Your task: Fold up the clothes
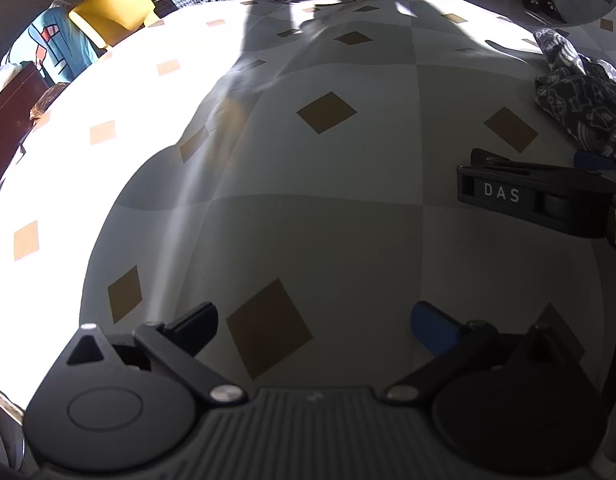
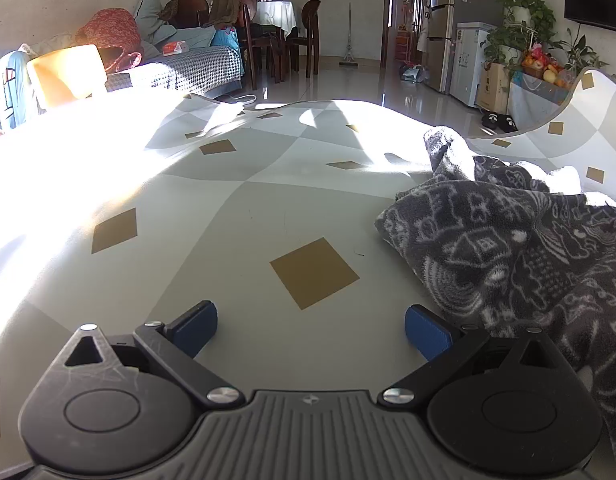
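Fleece garment, dark w/ white print, lies crumpled on the checked mat, just right of the right claw. Both claws wide apart, empty; left claw sits farther off.

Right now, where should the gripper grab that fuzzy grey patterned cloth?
Probably the rounded near-left edge of the crumpled cloth, coming in low from its left with the open right gripper. That edge lies free on the mat, with bare space beside it.
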Demonstrator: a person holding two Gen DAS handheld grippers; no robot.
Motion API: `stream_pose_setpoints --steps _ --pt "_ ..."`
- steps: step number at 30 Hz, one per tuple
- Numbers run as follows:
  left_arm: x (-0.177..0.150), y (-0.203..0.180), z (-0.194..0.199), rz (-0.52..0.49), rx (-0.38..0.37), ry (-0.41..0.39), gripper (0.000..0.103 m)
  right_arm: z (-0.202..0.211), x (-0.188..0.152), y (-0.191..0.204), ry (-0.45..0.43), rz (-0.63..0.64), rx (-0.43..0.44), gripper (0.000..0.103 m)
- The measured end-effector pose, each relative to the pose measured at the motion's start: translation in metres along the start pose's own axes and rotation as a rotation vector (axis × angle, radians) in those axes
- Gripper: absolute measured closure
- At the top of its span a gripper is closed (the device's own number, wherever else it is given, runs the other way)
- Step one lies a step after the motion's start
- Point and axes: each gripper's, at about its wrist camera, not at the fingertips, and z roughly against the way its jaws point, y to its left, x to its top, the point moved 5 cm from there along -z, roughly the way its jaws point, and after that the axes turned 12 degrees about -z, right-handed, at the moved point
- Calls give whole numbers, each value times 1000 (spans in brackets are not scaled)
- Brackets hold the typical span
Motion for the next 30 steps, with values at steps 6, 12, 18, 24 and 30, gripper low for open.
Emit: stream_pose_setpoints --steps 6,12,18,24,30 --pt "0 2 -3 24 -24 0 0 0 0 0 0 0 0 2" --pt "-1 2 -3 30 -34 0 0 0 0 0 0 0 0 2" --pt "-2 3 -3 35 -45 0 0 0 0 0 0 0 0 2" --pt "-2 2 -4 32 -49 -3 0 -1 0 0 0 0 0 2" --pt "-3 3 -4 37 -62 -2 0 -1 0 0 0 -1 0 2"
